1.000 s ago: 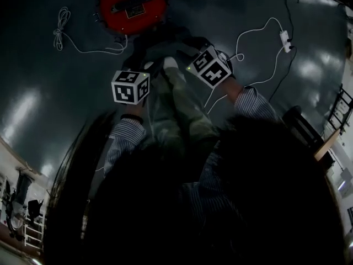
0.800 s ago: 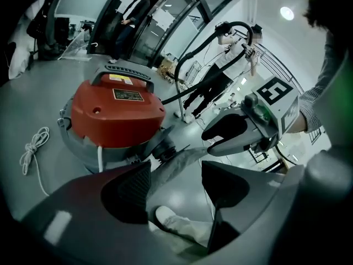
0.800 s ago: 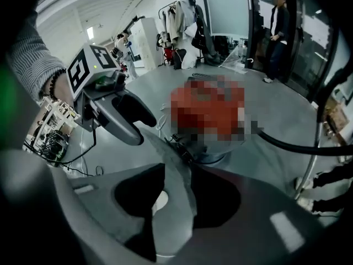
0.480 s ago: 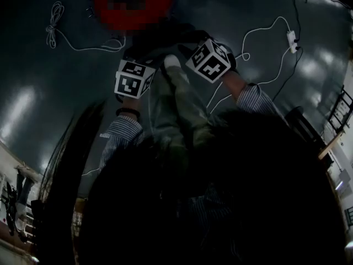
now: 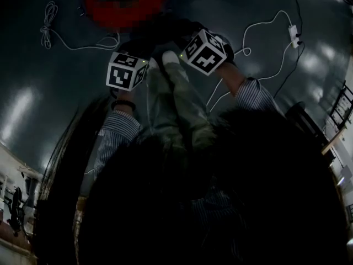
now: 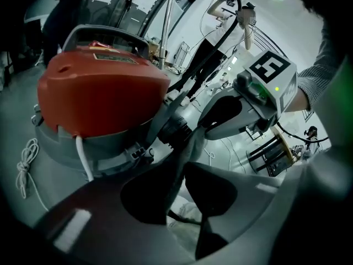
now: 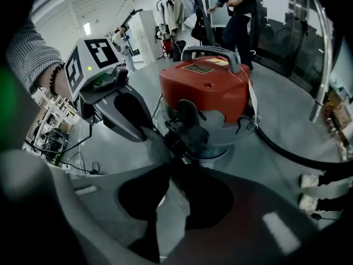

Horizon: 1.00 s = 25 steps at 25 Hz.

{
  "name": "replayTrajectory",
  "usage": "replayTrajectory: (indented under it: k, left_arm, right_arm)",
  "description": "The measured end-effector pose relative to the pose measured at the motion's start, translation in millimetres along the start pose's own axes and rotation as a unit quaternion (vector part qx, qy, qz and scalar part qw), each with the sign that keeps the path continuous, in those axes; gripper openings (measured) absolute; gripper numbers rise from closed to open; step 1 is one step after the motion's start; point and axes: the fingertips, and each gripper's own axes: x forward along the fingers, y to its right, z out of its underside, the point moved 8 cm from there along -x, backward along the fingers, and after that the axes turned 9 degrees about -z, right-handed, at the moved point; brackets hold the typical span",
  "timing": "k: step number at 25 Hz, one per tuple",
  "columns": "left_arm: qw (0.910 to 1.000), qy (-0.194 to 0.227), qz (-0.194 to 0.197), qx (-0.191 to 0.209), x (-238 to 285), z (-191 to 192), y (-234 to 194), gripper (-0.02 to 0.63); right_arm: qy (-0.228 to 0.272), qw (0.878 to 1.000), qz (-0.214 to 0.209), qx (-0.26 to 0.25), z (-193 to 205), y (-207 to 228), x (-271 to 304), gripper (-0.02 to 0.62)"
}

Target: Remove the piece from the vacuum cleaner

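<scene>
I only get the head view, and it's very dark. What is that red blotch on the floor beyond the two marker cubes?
Observer: A red vacuum cleaner with a grey handle on top.
Operator: What's the left gripper doing?
Observer: Its jaws are closing, with a grey piece between them.
Operator: And the right one?
Observer: The right gripper is closing on the same piece, which runs up to a black connector on the vacuum.
</scene>
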Motion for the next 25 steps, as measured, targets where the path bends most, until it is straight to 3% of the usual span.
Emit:
replayTrajectory:
  k: [5,9,15,21,25]
  left_arm:
    - [0.9999,-0.007,0.013,-0.007,2,1,5,0.058]
    - [0.9993,-0.014,0.021,-0.026,1,4,7,0.054]
    - [0.9988,-0.029,0.038,-0.014,-1,11,19,0.052]
    - [0.9975,-0.025,0.039,-0.052,0,15,23,0.051]
    - [0.9973,-0.027,0.038,-0.057,-1,17,27,0.051]
  right_arm:
    - [0.007,1.000,-0.010,0.024,2,1,-3,0.054]
    - [0.006,0.999,-0.021,0.035,6,-3,-5,0.041]
    - [0.003,0.999,-0.034,0.034,17,-14,-6,0.018]
    - [0.001,0.999,-0.033,0.038,18,-12,-3,0.018]
    - [0.000,0.999,-0.042,0.035,19,-13,-3,0.017]
